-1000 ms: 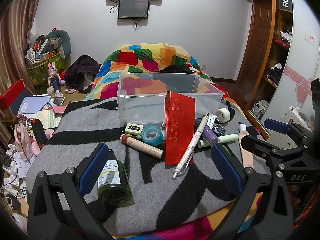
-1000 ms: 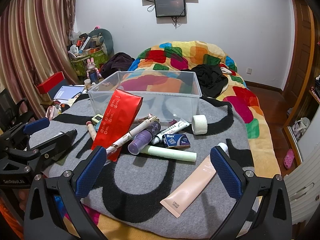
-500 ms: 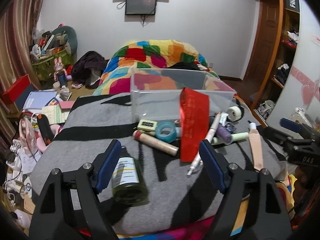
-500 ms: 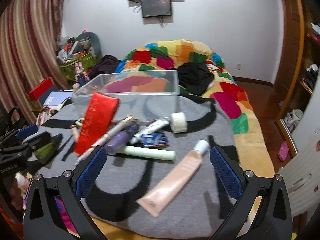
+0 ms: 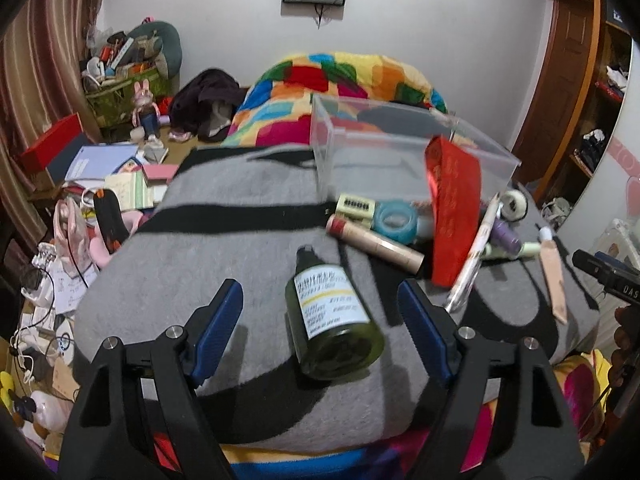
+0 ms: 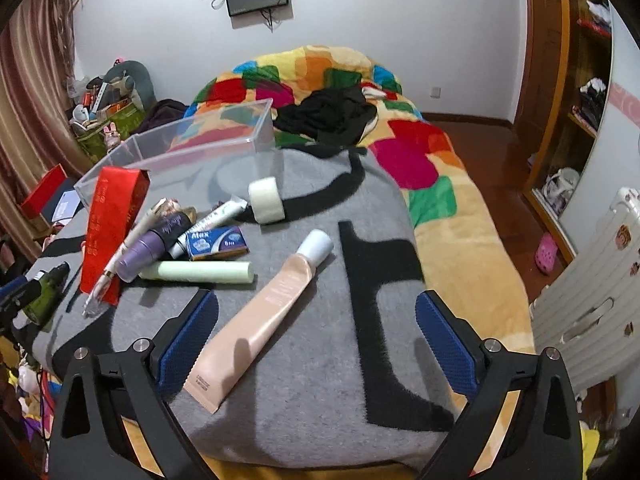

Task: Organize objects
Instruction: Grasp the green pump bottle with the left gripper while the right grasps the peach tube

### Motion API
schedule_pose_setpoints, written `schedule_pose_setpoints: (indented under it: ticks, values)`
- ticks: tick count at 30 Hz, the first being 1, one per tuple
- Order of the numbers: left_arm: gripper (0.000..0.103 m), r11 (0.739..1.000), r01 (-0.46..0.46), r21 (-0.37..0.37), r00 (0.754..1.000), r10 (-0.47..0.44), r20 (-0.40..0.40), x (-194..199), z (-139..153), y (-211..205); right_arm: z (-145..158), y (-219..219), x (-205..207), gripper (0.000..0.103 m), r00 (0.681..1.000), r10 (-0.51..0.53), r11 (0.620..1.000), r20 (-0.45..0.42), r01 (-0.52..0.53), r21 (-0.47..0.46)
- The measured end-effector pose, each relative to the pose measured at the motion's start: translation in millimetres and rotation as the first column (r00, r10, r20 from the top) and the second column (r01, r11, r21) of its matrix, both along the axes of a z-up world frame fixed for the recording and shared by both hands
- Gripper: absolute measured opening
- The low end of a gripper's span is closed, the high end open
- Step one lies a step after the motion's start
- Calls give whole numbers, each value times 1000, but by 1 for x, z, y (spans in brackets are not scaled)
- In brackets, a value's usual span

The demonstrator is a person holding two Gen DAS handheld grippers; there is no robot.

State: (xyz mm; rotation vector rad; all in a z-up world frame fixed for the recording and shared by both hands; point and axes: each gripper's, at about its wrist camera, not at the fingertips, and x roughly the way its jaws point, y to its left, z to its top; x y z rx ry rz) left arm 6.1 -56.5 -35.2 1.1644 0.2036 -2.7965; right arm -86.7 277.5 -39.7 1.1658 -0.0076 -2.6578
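Observation:
A dark green bottle (image 5: 330,312) with a white label lies on the grey blanket (image 5: 208,264), between the fingers of my open left gripper (image 5: 320,300). A peach tube (image 6: 264,316) with a white cap lies slanted, its flat end beside the left finger of my open right gripper (image 6: 316,312). A clear plastic bin (image 5: 404,152) stands behind a heap: red packet (image 5: 454,216), blue tape roll (image 5: 396,222), tan tube (image 5: 376,244), pen (image 5: 474,252), purple bottle (image 6: 150,248), green stick (image 6: 196,272), blue box (image 6: 216,243), white tape roll (image 6: 266,200).
The blanket lies on a bed with a colourful quilt (image 6: 424,152) and black clothing (image 6: 328,114). Cluttered papers, boxes and cables fill the floor at the left (image 5: 80,184). A wooden shelf (image 6: 576,92) and white suitcase (image 6: 592,312) stand at the right.
My left gripper moved left and closer, so the green bottle now lies between its fingers. My right gripper swung right and nearer, bringing the peach tube beside its left finger.

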Motion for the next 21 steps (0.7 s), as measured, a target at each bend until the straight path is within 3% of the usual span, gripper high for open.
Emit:
schedule_pose_setpoints:
  ticks: [2,6,10,11,13,14,21]
  values:
    - [80,1000,-1,1,1000,1,16,-3,-6,1,-4,-3,-4,93,1000,8,1000,15,-8,-1]
    - [63,1000,-8,3,999,8,38,-11,-15,1,-10,-11,-19,81,1000,0,1000,23,0,25]
    - [41,1000,-23,17,998,22,57,-19,-22,-2,-20,-15,-35,54,997,-4,1000,71,2,24]
    - [41,999,-28,19,998,27,58,-20,-23,-3,-23,-15,-38,45,996,-2,1000,87,0,19]
    - [41,999,-35,21,998,34,47,-20,-23,-3,-26,-15,-39,39,996,4,1000,91,-4,1]
    - [41,999,-37,15,998,37,41,-19,-22,-3,-25,-15,-38,27,996,7,1000,85,-8,8]
    - [41,999,-34,1,999,34,-22,-15,-4,-2,-16,-15,-32,9,998,41,999,48,-40,-28]
